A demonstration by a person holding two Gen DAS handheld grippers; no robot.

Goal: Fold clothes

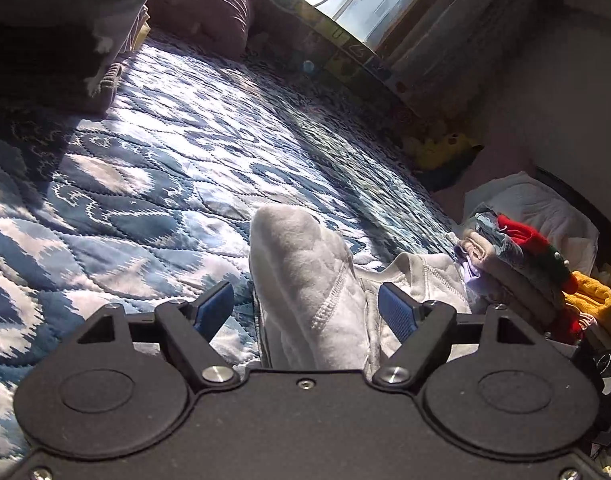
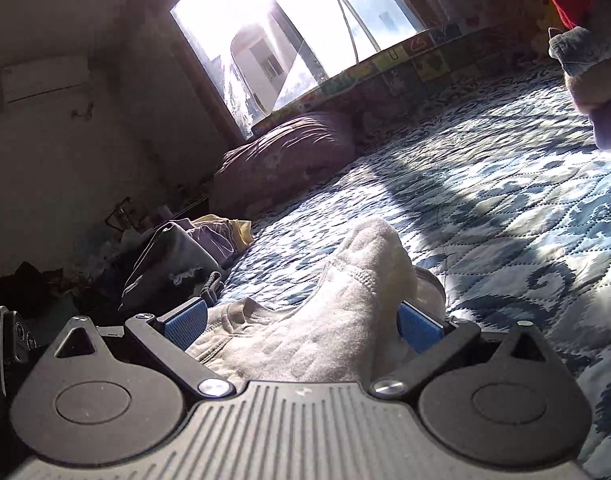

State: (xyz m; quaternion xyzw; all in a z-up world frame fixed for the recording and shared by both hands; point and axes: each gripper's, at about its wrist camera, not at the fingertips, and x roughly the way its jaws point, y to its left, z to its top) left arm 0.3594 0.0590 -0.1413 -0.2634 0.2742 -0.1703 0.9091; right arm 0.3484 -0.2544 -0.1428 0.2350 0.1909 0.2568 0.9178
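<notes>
A light grey fleece garment [image 1: 305,280] lies bunched on the blue-and-white quilted bed [image 1: 165,168]. In the left wrist view a fold of it rises between the blue pads of my left gripper [image 1: 305,312]. Those pads stand wide apart and open, with gaps between them and the cloth. In the right wrist view the same garment [image 2: 325,320] fills the space between the pads of my right gripper [image 2: 301,326], also wide apart and open. The cloth leans against the right pad [image 2: 419,328] and hides its inner edge.
A stack of folded clothes [image 1: 525,256] in red, yellow and beige sits at the bed's right edge. A dark folded pile [image 1: 57,40] and a purple pillow [image 1: 209,4] lie at the far side, below the window [image 2: 289,32]. More clothes [image 2: 177,264] lie to my right gripper's left.
</notes>
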